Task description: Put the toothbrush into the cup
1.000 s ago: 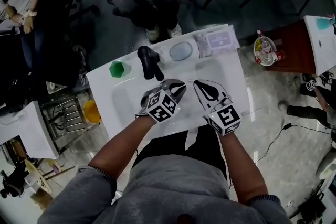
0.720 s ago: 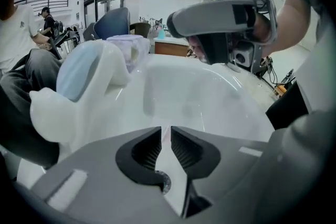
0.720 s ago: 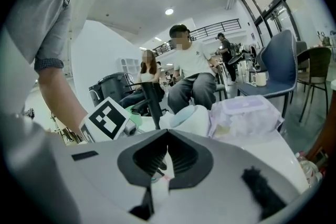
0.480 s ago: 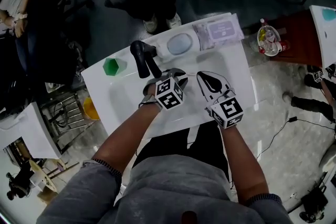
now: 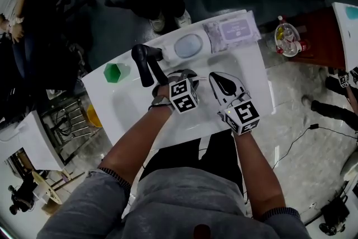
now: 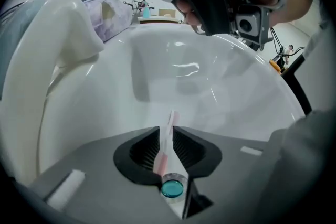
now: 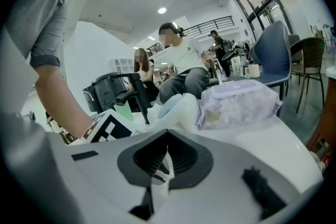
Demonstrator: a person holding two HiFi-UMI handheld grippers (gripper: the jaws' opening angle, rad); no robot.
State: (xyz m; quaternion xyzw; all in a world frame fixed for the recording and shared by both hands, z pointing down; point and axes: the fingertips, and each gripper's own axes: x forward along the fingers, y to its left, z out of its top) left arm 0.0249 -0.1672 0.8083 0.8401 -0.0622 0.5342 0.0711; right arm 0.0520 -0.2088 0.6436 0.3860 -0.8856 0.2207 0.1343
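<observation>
A green cup (image 5: 116,72) stands on the white counter at the far left, beside the black faucet (image 5: 144,61). My left gripper (image 5: 180,75) hovers over the sink basin (image 5: 134,102), right of the faucet, shut on a pink and white toothbrush (image 6: 168,134). The brush's thin end pokes out past the jaws toward the basin. My right gripper (image 5: 219,82) hangs close beside the left one, over the basin's right part. Its jaws stand shut (image 7: 167,157), and I see nothing held between them.
A pale blue soap dish (image 5: 188,45) and a pack of wet wipes (image 5: 231,31) lie along the counter's far edge. People sit and stand beyond the counter. A red side table (image 5: 313,47) with a bowl of bottles stands to the right.
My left gripper has edged away from me and to the right with the toothbrush, closer to the right gripper. My head view has shifted a little.
</observation>
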